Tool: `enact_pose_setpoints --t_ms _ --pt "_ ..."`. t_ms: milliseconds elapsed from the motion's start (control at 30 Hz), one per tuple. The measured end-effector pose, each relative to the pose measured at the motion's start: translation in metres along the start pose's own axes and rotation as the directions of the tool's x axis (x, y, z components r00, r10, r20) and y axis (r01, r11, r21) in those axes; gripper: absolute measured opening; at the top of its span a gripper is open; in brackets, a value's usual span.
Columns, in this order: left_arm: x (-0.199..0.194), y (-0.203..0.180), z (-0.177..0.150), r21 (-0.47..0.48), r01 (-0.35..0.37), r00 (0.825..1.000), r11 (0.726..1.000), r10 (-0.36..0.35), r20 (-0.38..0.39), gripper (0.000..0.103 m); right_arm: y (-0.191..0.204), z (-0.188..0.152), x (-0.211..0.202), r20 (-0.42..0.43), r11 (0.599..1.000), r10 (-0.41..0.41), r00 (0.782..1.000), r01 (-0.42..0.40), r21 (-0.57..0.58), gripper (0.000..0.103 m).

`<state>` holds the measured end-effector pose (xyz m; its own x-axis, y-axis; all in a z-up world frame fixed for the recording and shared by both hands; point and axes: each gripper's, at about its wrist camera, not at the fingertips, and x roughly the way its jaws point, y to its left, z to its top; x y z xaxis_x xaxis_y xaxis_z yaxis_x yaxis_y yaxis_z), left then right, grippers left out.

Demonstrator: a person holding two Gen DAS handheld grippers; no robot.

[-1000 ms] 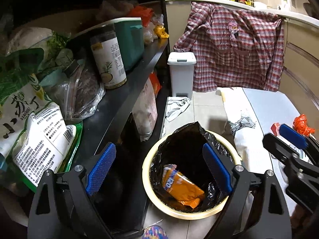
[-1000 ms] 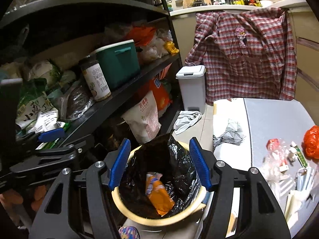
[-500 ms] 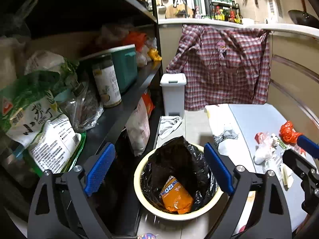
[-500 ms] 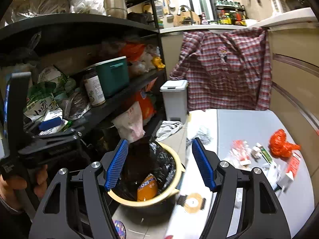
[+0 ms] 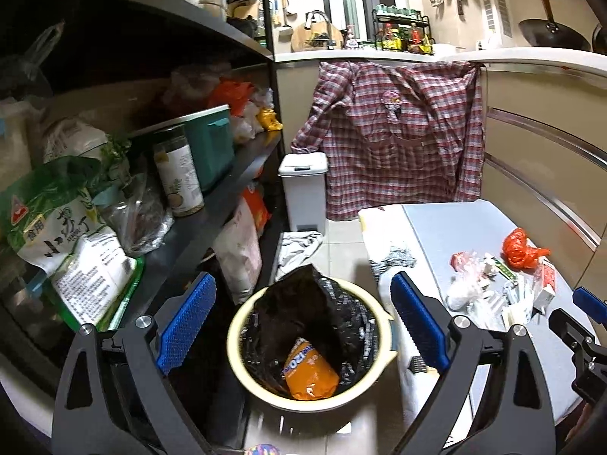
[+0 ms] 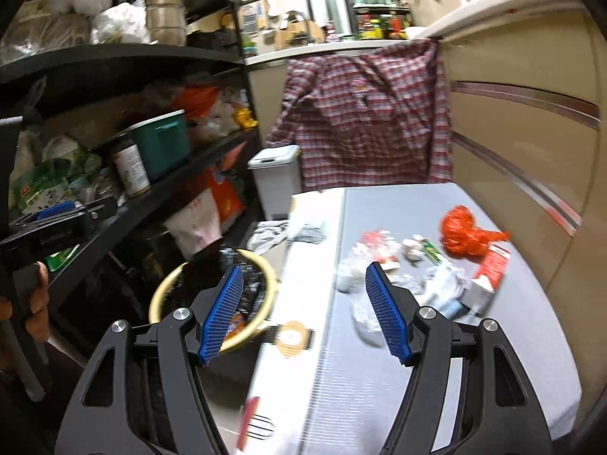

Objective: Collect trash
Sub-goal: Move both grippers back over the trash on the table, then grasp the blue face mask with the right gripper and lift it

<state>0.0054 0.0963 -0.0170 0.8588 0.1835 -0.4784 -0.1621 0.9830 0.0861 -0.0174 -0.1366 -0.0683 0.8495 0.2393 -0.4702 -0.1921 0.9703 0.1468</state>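
A cream bin [image 5: 242, 371] lined with a black bag stands on the floor, with an orange snack packet [image 5: 309, 375] inside. My left gripper [image 5: 299, 322] hangs open above the bin, nothing between its blue pads. My right gripper [image 6: 305, 311] is open too and empty, over the near edge of the grey table [image 6: 398, 371]. The bin [image 6: 163, 292] lies to its lower left. A heap of trash sits on the table: an orange plastic bag [image 6: 464, 233], a red-and-white carton [image 6: 489, 269], and clear and white wrappers [image 6: 379, 284]. The same heap [image 5: 493, 284] shows at the right of the left wrist view.
A black shelf rack [image 5: 212, 223] crammed with food bags, a jar and a teal box runs along the left. A white pedal bin [image 5: 303, 189] and a plaid shirt [image 5: 398, 144] hung on the counter stand behind. A rag [image 5: 299, 244] lies on the floor tiles.
Both grippers have drawn back from the bin, which now looks smaller and lower. The right gripper has swung right, from over the bin to over the table's trash heap.
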Motion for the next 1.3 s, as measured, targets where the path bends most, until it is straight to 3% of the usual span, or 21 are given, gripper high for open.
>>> enact_pose_setpoints --t_ms 300,533,833,1067,1267,1300 --pt "0.004 -0.059 0.001 -0.017 0.096 0.995 0.995 -0.096 0.027 0.09 -0.078 -0.005 -0.015 0.041 0.975 -0.194 0.98 0.188 0.116 0.067" --pt "0.029 -0.111 -0.006 -0.026 0.161 0.987 0.987 -0.161 0.001 0.09 -0.125 -0.009 0.001 -0.013 0.94 -0.287 0.958 0.284 0.189 0.067" --pt "0.073 -0.129 -0.026 -0.028 0.128 0.992 0.991 -0.128 0.007 0.09 -0.142 -0.023 0.071 -0.088 0.931 -0.281 0.956 0.293 0.219 0.067" --pt "0.095 -0.125 -0.032 -0.048 0.11 0.993 0.993 -0.112 -0.036 0.09 -0.136 -0.034 0.123 -0.158 0.934 -0.255 0.954 0.286 0.213 0.065" --pt "0.099 -0.122 -0.032 -0.057 0.105 0.993 0.993 -0.108 -0.044 0.09 -0.143 -0.038 0.147 -0.192 0.92 -0.252 0.948 0.297 0.257 0.061" --pt "0.1 -0.122 -0.032 -0.061 0.107 0.993 0.992 -0.11 -0.045 0.09 -0.144 -0.037 0.149 -0.194 0.918 -0.253 0.948 0.298 0.262 0.055"
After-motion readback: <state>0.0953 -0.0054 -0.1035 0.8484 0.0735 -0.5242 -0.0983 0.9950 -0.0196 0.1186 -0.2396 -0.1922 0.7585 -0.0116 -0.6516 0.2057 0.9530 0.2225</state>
